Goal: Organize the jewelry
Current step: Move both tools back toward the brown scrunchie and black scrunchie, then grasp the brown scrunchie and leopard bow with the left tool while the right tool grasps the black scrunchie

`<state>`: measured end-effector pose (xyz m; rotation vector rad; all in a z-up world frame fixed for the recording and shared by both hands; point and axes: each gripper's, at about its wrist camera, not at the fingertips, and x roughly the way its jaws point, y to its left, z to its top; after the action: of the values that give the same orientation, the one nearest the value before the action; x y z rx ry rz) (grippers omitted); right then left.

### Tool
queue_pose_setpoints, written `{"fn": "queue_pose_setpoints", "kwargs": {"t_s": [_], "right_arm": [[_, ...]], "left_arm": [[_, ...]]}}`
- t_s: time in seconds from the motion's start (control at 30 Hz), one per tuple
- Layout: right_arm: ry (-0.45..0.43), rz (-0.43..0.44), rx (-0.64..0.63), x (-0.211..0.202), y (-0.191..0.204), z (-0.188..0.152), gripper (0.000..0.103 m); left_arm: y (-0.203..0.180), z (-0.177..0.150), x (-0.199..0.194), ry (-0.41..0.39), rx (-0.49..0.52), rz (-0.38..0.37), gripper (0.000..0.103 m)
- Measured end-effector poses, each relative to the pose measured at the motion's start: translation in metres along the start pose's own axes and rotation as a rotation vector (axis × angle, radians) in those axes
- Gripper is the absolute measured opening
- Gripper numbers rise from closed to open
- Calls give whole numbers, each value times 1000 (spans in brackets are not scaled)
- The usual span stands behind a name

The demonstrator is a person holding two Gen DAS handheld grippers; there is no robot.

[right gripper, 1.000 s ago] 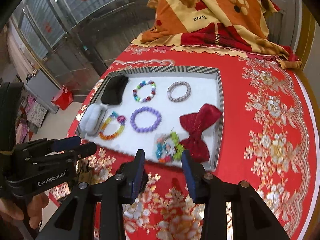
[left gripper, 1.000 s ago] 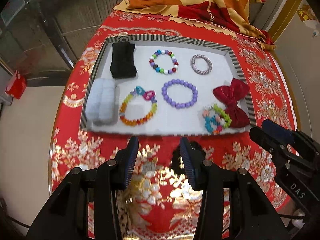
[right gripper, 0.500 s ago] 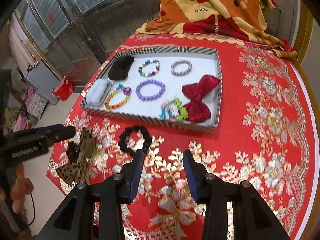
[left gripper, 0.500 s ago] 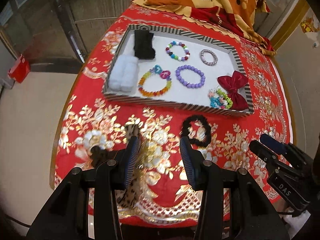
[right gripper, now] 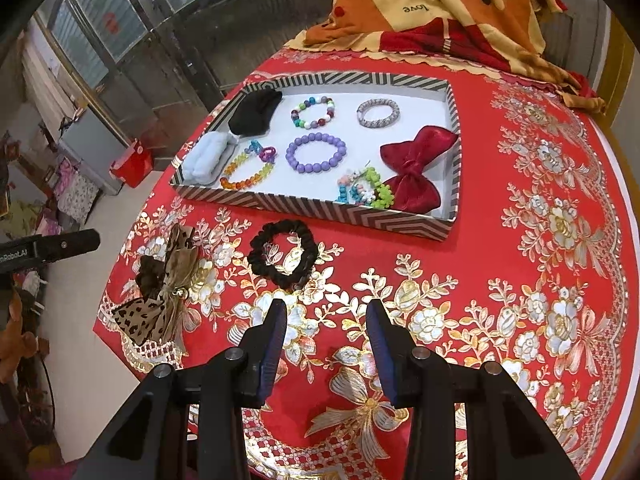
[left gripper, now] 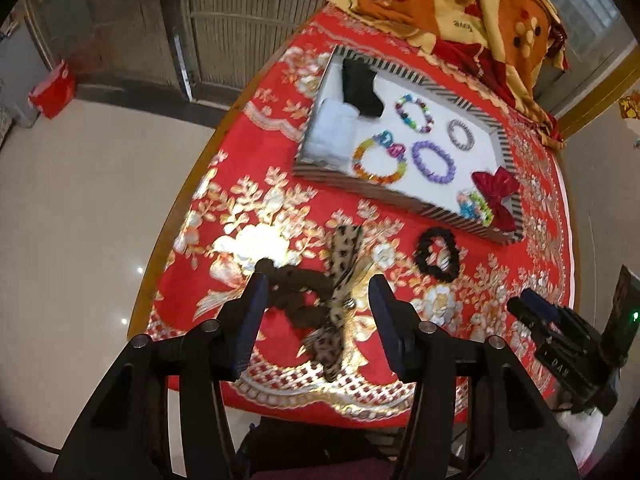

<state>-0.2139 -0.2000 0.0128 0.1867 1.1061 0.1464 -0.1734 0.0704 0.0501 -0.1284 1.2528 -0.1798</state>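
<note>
A big red tablecloth (right gripper: 520,264) with gold flowers covers the table. On it sits a striped tray (right gripper: 320,210) with 5 bracelets and a red bow (right gripper: 416,168) inside. Near the tray, outside it, lies a leopard bow (left gripper: 340,300), then a black scrunchie (right gripper: 282,254). The left gripper (left gripper: 316,312) and right gripper (right gripper: 326,344) both hang wide apart, holding nothing.

Tray (right gripper: 320,210) w/ bracelets on desk (right gripper: 520,264); scrunchie (right gripper: 283,254) just before tray, bow clip (right gripper: 160,296) to its left.
</note>
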Motion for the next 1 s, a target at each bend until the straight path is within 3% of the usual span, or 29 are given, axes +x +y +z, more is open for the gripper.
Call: {"fn": "queue_pose_setpoints", "kwargs": {"t_s": [0.13,0.27,0.43,0.5,0.57,0.63,0.83,1.0], "right_arm": [[19,9,-15,8,5,3,39],[30,17,-34,13,10,7,39],[38,22,-44,18,14,12,40],[39,26,-43,20,14,14,40],[42,29,-40,22,13,15,40],[45,30,-37,24,12,16,40],[50,33,-26,26,6,19,41],[59,41,-18,30,1,22,48]], "left_arm": [[3,-7,15,55,0,1,52],[12,-11,29,95,-66,1,52],[31,-14,45,148,-268,-29,54],[36,-15,47,132,-339,-36,65],[38,-14,50,131,-394,-58,67],[37,-11,54,133,-422,-70,71],[32,-10,69,144,-465,-22,72],[28,-11,82,161,-468,19,72]]}}
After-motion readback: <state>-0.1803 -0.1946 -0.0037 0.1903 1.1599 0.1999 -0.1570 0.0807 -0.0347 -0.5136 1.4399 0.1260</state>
